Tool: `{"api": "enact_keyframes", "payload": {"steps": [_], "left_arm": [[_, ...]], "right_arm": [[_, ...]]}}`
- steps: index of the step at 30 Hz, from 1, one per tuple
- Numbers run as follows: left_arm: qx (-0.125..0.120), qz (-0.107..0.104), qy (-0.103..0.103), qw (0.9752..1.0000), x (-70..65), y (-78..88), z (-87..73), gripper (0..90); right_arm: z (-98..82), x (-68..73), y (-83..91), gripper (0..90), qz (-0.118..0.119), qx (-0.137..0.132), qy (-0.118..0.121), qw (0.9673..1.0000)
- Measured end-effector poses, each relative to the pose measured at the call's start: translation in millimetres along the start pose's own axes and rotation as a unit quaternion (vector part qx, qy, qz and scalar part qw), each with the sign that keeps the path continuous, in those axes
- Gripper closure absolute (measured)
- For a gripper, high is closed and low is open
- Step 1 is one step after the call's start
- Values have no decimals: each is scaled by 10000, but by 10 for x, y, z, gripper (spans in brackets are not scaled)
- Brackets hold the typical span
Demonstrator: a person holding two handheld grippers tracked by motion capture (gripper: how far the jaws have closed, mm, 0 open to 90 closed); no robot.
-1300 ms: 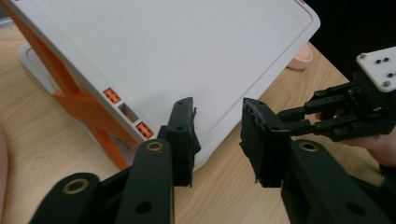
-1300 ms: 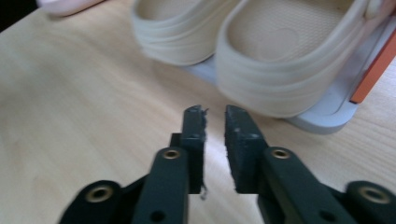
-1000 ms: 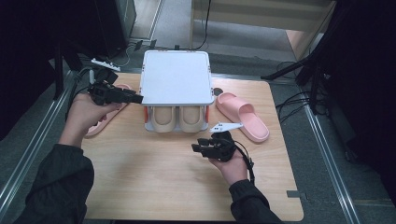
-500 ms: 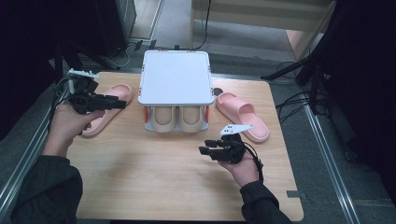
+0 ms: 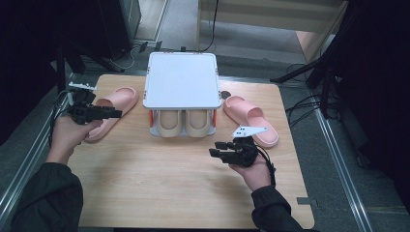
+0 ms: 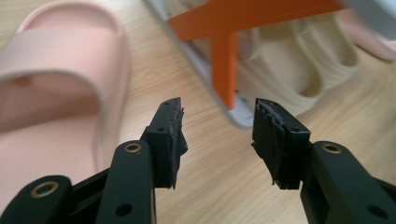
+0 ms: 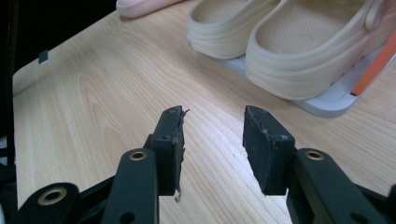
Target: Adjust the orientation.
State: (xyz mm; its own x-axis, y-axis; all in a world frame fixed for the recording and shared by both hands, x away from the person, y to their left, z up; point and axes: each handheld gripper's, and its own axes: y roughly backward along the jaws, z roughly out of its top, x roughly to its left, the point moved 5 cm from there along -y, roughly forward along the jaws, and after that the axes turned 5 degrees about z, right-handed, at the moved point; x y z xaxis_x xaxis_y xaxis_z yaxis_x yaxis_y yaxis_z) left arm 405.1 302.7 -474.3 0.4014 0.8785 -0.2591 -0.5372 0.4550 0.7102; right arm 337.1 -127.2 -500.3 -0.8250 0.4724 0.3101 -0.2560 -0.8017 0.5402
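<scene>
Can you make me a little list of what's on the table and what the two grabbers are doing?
table: wooden table
rack: white shoe rack in the middle
in rack: two beige clogs
left side: pink slipper
right side: second pink slipper
left gripper: open, empty, over the left slipper, jaws just closing a little
right gripper: open, empty, in front of the rack

the high view looks down and forward over the whole table (image 5: 159,193). each gripper view sits low and close above the wood, and both catch the beige clogs (image 6: 322,60) (image 7: 299,42) under the rack (image 5: 181,79).
</scene>
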Motion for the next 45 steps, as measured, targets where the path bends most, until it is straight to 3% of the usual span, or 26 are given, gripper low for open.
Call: {"api": "enact_keyframes", "payload": {"steps": [4, 11, 19, 25, 33, 38, 41, 45], "left_arm": [[13, 89, 292, 9995, 195, -95, -25, 534], [79, 340, 497, 9982, 474, -267, -59, 551], [66, 343, 656, 9972, 610, -446, -40, 562], [34, 270, 702, 9972, 637, -543, -34, 647], [223, 587, 476, 9969, 613, -648, -13, 749], [275, 669, 385, 9966, 602, -641, 3, 798], [288, 779, 245, 9962, 583, -599, 46, 831], [110, 716, 384, 9966, 582, -505, 98, 851]], "right_arm": [[-34, 18, 5, 589, -30, 63, 6, 10000], [-84, 39, 44, 588, -88, 62, 0, 9999], [-164, 9, 145, 588, -234, 21, -99, 9997], [-224, -2, 210, 587, -339, -5, -182, 9993], [-270, -10, 236, 587, -411, 15, -239, 9989], [-289, -26, 219, 588, -408, 63, -258, 9988], [-285, -28, 206, 588, -311, 36, -397, 9987], [-284, -26, 193, 585, -319, 40, -389, 9987]]}}
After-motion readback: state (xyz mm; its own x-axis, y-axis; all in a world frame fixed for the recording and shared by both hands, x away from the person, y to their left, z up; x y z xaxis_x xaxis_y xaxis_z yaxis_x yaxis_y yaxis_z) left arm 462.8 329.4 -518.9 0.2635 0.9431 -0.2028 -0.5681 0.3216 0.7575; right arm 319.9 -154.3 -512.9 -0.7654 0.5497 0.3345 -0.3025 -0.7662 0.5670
